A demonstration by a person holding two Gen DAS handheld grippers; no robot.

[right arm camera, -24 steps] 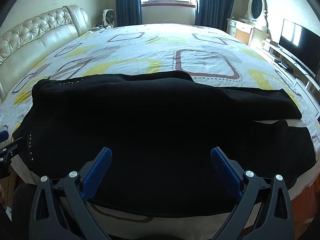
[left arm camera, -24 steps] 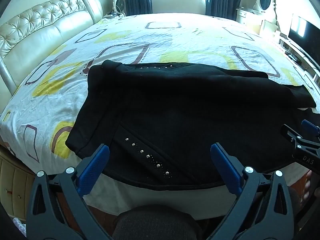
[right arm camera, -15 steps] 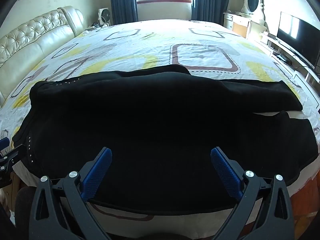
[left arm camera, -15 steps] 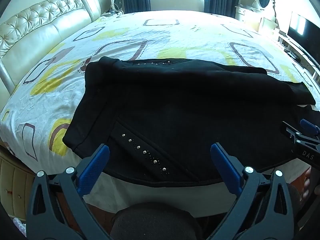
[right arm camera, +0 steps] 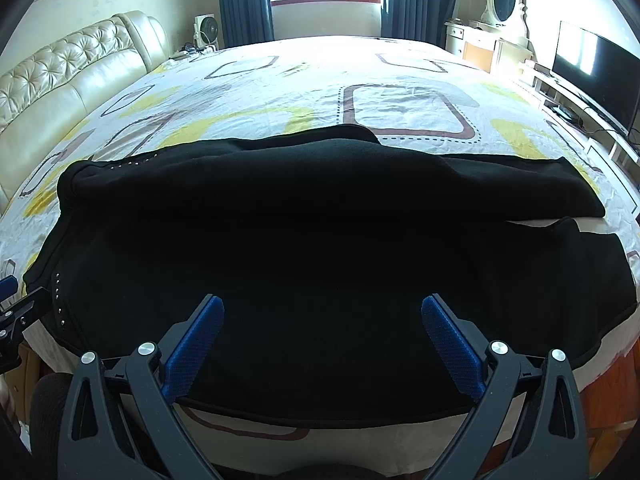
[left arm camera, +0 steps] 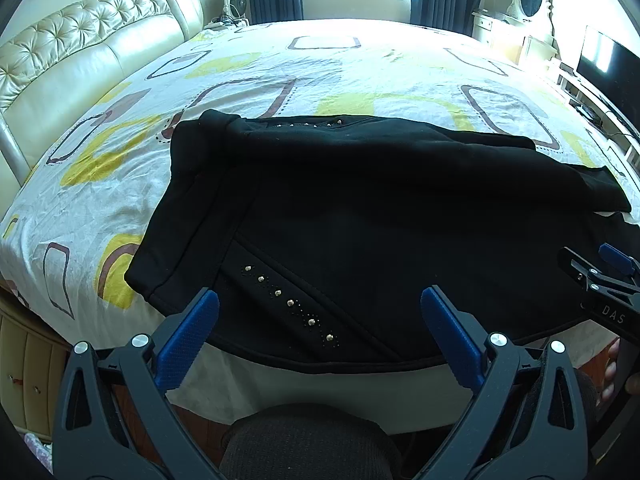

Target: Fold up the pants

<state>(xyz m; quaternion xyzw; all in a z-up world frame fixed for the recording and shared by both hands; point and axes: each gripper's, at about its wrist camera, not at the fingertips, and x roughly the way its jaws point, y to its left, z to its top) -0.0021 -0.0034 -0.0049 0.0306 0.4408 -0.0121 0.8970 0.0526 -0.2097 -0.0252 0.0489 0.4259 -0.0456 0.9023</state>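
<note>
From the left wrist camera, the black pants (left arm camera: pixel 360 216) lie spread flat across the near edge of the bed (left arm camera: pixel 360 76), waistband toward 9 o'clock, where a row of studs (left arm camera: pixel 288 302) marks a pocket seam. That layout puts the long near edge within easy reach. The left gripper (left arm camera: pixel 319 316) hovers just short of that edge, fingers wide apart and holding nothing (ready to take the fabric, I judge). The right gripper (left arm camera: pixel 600 280) shows at 3 o'clock.

From the right wrist camera, the pants fill the middle, the two legs running toward 3 o'clock with a sliver of sheet between them. The right gripper's fingers (right arm camera: pixel 452 344) are likewise spread and empty, above the near leg.
</note>
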